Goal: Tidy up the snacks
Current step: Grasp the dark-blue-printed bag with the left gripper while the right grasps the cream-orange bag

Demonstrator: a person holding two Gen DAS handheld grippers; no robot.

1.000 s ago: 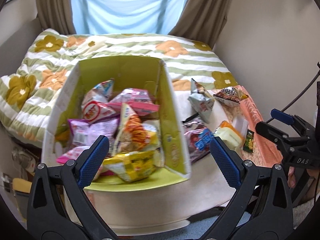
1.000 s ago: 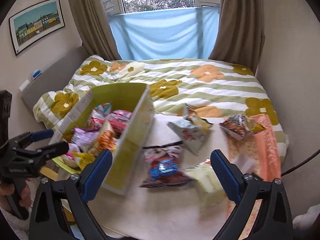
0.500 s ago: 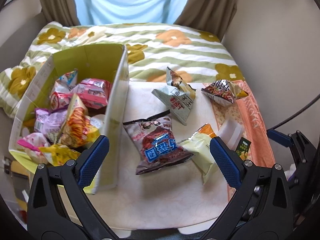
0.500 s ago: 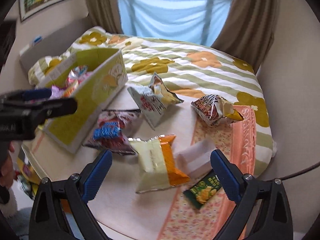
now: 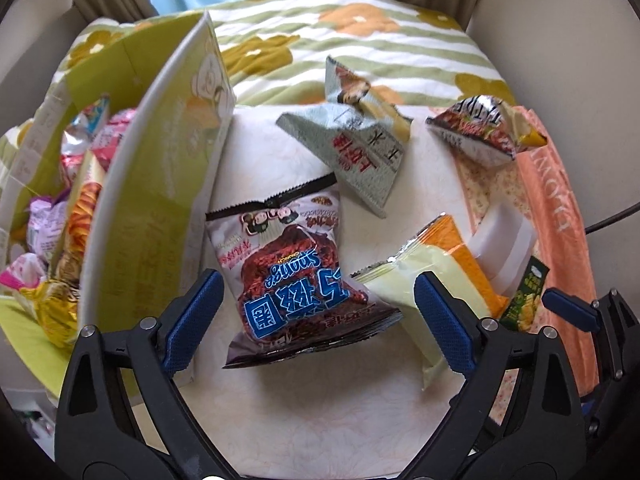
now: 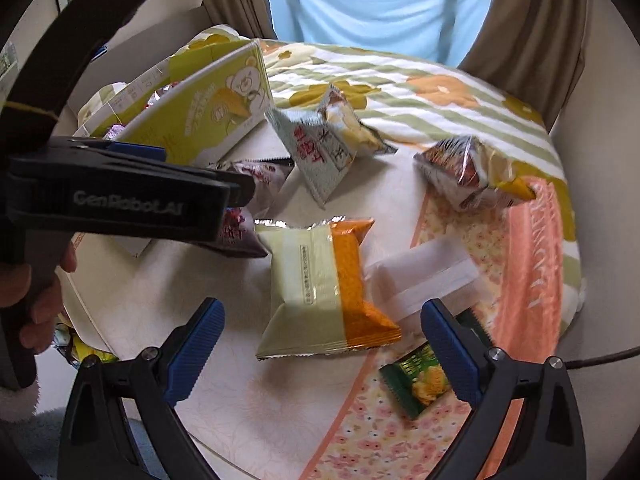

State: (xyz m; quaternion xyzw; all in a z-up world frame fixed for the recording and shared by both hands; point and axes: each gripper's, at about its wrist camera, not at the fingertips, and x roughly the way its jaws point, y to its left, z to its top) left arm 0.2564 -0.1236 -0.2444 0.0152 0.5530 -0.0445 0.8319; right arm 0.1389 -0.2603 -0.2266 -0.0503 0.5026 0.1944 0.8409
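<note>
A green cardboard box (image 5: 160, 184) (image 6: 208, 112) full of snack packs stands at the left of the white table (image 5: 304, 408). My left gripper (image 5: 318, 320) is open, just above a dark "sponge" bag with blue letters (image 5: 296, 276). My right gripper (image 6: 320, 344) is open, over a pale yellow and orange pack (image 6: 320, 284) (image 5: 424, 280). A grey-green bag (image 5: 360, 152) (image 6: 316, 148), a silver and brown bag (image 5: 480, 132) (image 6: 460, 172), a white packet (image 6: 424, 276) and a small green packet (image 6: 420, 380) (image 5: 524, 300) lie loose.
An orange floral cloth (image 6: 520, 264) covers the table's right side. A bed with a flowered striped quilt (image 5: 360, 40) lies behind the table. Walls and curtains stand close at the back. The left gripper's body (image 6: 120, 200) crosses the right wrist view.
Both grippers have swung right, away from the box, and come down toward the loose packs. The left now sits over the dark bag, the right over the yellow-orange pack. Both stay open.
</note>
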